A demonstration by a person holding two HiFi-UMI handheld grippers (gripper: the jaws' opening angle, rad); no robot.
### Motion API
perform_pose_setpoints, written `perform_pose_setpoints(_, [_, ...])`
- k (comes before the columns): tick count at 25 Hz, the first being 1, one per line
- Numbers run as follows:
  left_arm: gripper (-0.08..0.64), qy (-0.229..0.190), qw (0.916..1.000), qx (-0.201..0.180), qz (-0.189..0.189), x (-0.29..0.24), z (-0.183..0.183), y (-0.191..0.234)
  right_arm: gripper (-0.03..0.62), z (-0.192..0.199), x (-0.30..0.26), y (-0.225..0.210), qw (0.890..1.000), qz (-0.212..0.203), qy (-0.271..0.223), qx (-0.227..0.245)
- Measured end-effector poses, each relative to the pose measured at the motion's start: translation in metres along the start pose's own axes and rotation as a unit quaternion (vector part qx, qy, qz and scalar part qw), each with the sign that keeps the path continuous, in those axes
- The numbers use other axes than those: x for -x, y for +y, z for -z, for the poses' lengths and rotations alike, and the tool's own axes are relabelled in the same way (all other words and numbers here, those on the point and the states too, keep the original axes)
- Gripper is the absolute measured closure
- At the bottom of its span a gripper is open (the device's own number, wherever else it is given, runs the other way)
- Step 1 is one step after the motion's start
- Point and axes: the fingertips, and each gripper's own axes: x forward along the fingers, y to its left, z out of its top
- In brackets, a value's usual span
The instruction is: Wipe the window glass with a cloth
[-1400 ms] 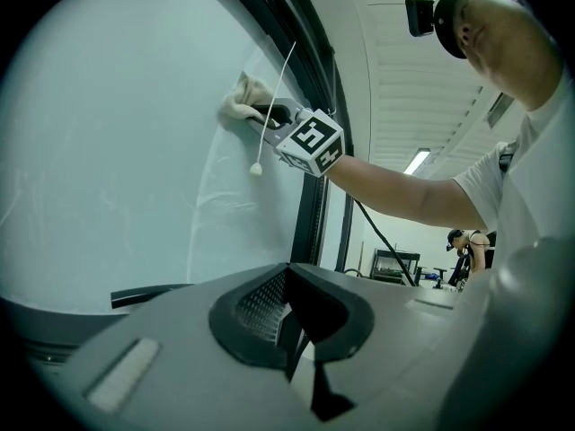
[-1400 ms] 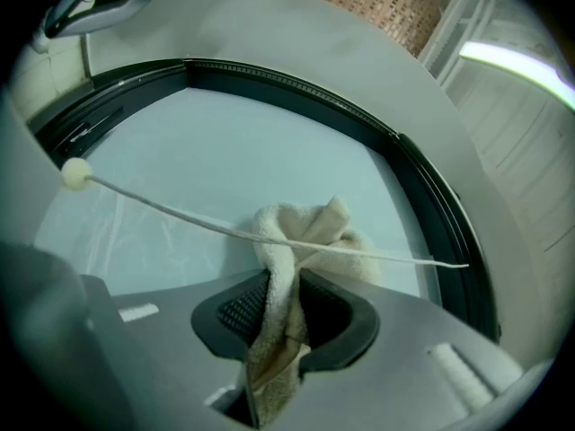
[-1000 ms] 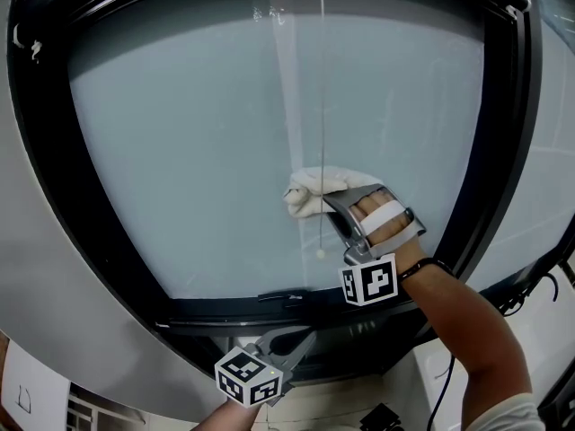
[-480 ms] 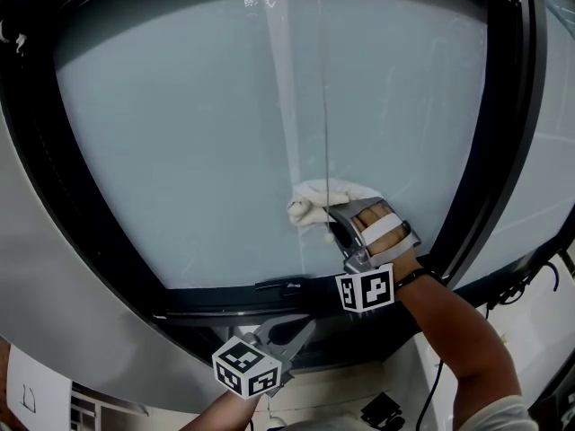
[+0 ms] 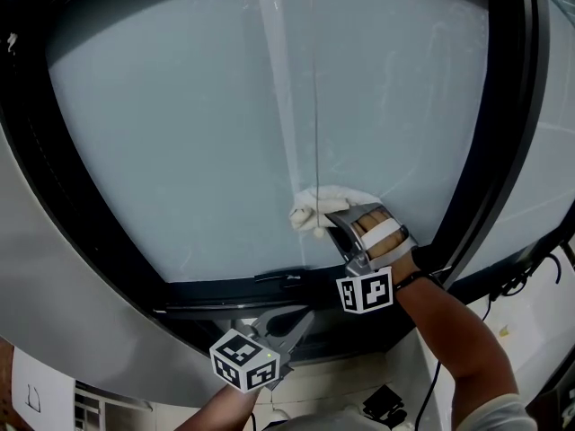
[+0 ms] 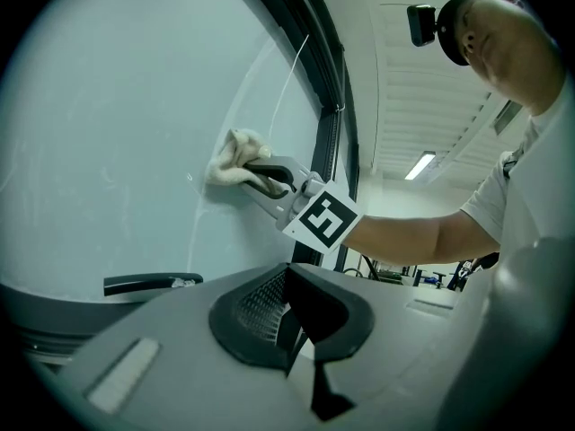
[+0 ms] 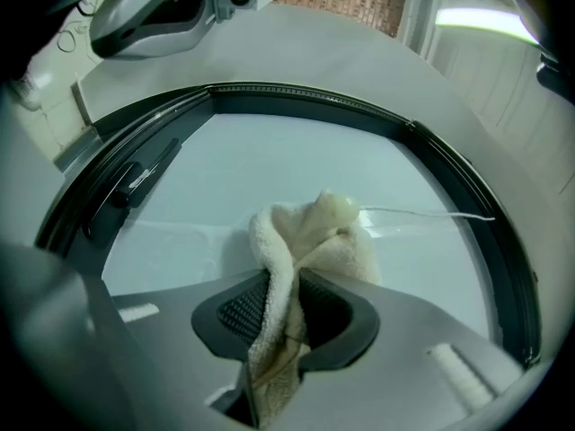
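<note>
Wiping is the step in hand: the right tongs (image 5: 336, 224) pinch a cream terry cloth (image 5: 318, 206), bunched just ahead of their tips and pressed on the pale frosted window glass (image 5: 180, 133). The next move probably calls for a firm sweep over unwiped glass. Only the right gripper view shows the cloth clamped between the pads, while the left gripper view shows the left tongs (image 6: 287, 321) pressed together on nothing, below the black window frame (image 5: 225, 287).
</note>
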Motion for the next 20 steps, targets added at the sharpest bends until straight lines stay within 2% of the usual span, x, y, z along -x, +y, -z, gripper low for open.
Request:
perform_pose_setpoints(12, [0.543,-0.003,1.0,-0.003,0.005,0.002,-0.006,-0.005,0.506,-0.001,0.002,0.012,0.999,-0.026,0.009,-0.03])
perform_pose_setpoints(20, [0.543,-0.003,0.9999,0.001,0.013,0.003,-0.003,-0.007,0.506,-0.005,0.003,0.005,0.998,-0.062,0.026,-0.004])
